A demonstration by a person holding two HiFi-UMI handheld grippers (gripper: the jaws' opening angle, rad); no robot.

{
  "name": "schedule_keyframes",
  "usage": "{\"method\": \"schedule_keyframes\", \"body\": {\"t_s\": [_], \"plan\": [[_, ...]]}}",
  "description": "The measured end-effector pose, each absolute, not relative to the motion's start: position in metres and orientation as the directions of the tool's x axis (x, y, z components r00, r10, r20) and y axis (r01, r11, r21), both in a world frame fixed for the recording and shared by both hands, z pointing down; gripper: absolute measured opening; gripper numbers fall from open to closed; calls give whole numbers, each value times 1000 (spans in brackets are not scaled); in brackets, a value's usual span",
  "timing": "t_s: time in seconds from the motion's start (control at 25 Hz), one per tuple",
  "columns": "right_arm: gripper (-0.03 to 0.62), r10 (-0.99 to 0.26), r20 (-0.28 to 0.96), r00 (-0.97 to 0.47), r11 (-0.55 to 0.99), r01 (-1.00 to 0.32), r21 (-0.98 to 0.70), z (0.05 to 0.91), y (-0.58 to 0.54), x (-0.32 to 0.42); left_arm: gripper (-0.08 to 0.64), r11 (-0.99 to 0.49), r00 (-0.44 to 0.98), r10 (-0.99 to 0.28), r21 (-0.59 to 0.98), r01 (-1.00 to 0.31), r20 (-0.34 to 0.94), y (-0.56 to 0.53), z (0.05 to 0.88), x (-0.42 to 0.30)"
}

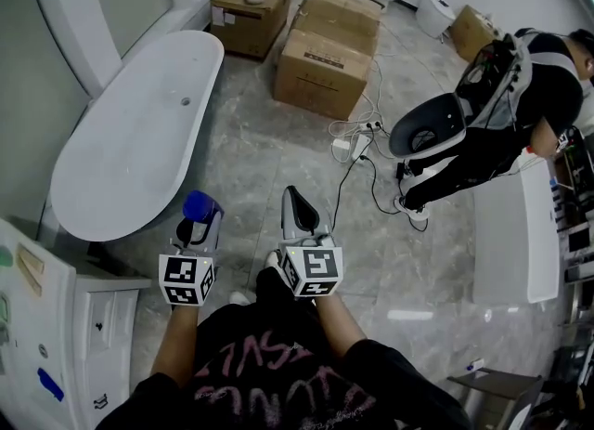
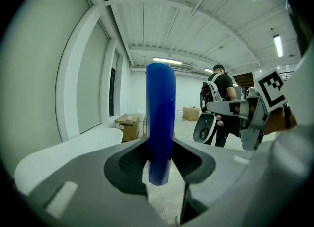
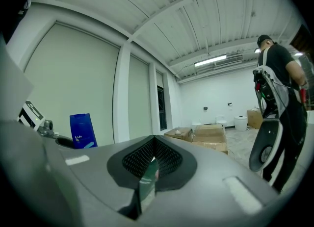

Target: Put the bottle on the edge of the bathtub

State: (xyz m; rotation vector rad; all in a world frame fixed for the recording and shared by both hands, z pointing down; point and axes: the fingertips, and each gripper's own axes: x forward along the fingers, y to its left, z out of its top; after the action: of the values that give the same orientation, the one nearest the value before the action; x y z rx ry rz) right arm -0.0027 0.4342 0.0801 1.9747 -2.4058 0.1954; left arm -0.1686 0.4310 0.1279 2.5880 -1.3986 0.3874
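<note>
Standing upright, its long axis crossing the jaws, the blue bottle [image 2: 160,118] is being gripped by the left gripper [image 2: 159,158] just beside the near end of the bathtub [image 1: 139,140], not over its rim. The right gripper [image 3: 152,161], farther from the bathtub, is being carried with jaws together and empty, so the placing is being judged as the left one's work.

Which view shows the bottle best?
The left gripper view: the bottle stands centred, full length, clamped between the left gripper's jaws. The head view shows only its blue top above the gripper; the right gripper view shows it small, off to the left.
</note>
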Motion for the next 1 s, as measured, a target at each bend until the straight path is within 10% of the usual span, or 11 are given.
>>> {"method": "schedule_keyframes", "body": {"t_s": [1.0], "plan": [[25,-963,92,-254,241,-961,-135,97,295,74,155,-523,485,-793,-2,-852,368,306,134,-90]]}}
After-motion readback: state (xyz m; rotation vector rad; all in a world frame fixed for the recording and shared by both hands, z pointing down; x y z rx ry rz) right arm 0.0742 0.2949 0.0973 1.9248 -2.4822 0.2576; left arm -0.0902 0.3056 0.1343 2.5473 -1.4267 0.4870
